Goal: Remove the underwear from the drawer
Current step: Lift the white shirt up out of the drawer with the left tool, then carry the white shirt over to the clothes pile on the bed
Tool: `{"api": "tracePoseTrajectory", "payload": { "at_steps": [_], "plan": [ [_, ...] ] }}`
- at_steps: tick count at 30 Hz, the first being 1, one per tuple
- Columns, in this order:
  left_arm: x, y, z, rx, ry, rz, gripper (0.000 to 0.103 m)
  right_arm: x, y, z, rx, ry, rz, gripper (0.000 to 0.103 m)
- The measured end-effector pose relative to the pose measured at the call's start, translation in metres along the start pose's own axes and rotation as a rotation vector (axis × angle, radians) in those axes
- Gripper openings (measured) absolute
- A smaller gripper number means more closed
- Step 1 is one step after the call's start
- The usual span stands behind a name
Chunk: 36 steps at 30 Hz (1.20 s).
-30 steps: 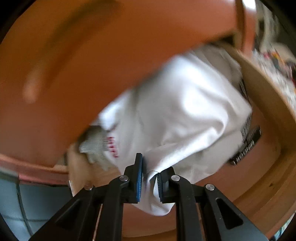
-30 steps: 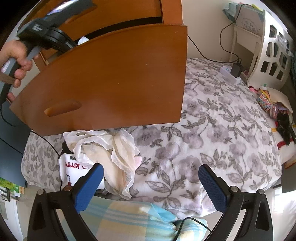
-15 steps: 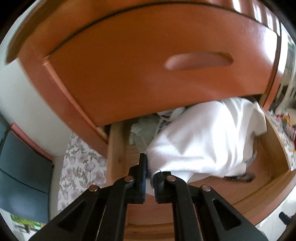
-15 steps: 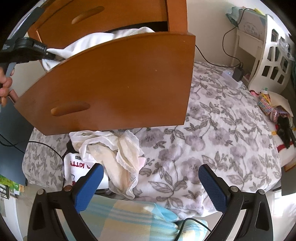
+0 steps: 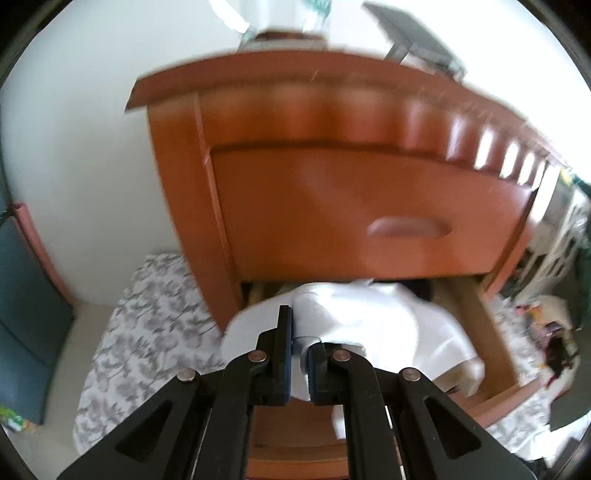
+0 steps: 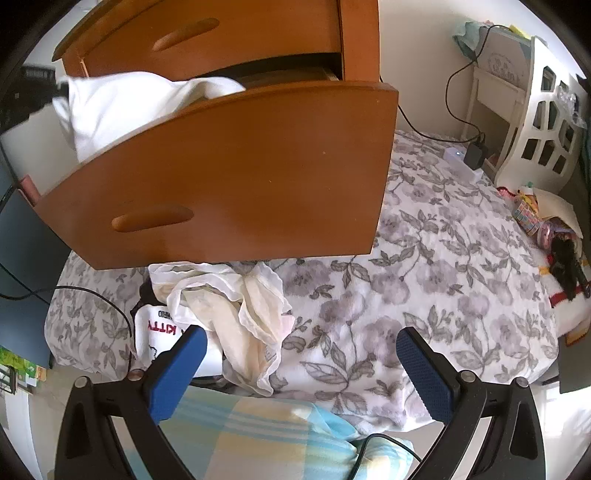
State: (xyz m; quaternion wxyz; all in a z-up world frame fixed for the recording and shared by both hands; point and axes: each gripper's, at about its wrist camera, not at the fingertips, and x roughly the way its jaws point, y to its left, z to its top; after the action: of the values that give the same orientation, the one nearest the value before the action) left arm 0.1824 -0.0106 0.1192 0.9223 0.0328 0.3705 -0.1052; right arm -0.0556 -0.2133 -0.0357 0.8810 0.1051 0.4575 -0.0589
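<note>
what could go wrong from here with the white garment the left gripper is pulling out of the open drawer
The left gripper pinches only a small fold of the white garment, so it may slip free. Most of the cloth is draped over the open drawer front and could snag on that edge or drag other clothes out. If dropped, it may land on the pile of underwear already on the floral bedspread, mixing them. The right gripper is open and holds nothing, so it offers no backup.

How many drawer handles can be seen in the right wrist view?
2: one handle on the open drawer's front, one handle on the closed drawer above. Others may be hidden.
</note>
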Motion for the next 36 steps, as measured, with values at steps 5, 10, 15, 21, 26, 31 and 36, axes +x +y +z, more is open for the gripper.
{"api": "tracePoseTrajectory", "payload": {
  "at_steps": [5, 10, 15, 21, 26, 31, 36],
  "plan": [
    [-0.014, -0.007, 0.014, -0.032, -0.033, -0.131, 0.006, -0.006, -0.001, 0.000, 0.006, -0.012, -0.005, 0.103],
    [-0.029, -0.016, 0.024, -0.023, -0.088, -0.201, 0.006, -0.011, 0.001, 0.000, 0.005, -0.026, -0.006, 0.103],
    [-0.050, -0.024, 0.031, -0.024, -0.130, -0.256, 0.006, -0.019, 0.002, 0.000, 0.006, -0.044, -0.001, 0.103],
    [-0.089, -0.030, 0.041, -0.020, -0.195, -0.313, 0.006, -0.030, 0.001, -0.001, 0.013, -0.068, 0.002, 0.103],
    [-0.118, -0.033, 0.048, -0.003, -0.236, -0.338, 0.006, -0.038, 0.001, -0.003, 0.016, -0.085, 0.009, 0.103],
    [-0.151, -0.043, 0.051, 0.024, -0.292, -0.388, 0.006, -0.044, 0.002, -0.004, 0.016, -0.100, 0.020, 0.103],
    [-0.180, -0.066, 0.053, 0.090, -0.337, -0.438, 0.006, -0.051, 0.001, -0.006, 0.017, -0.119, 0.028, 0.103]
  ]
}}
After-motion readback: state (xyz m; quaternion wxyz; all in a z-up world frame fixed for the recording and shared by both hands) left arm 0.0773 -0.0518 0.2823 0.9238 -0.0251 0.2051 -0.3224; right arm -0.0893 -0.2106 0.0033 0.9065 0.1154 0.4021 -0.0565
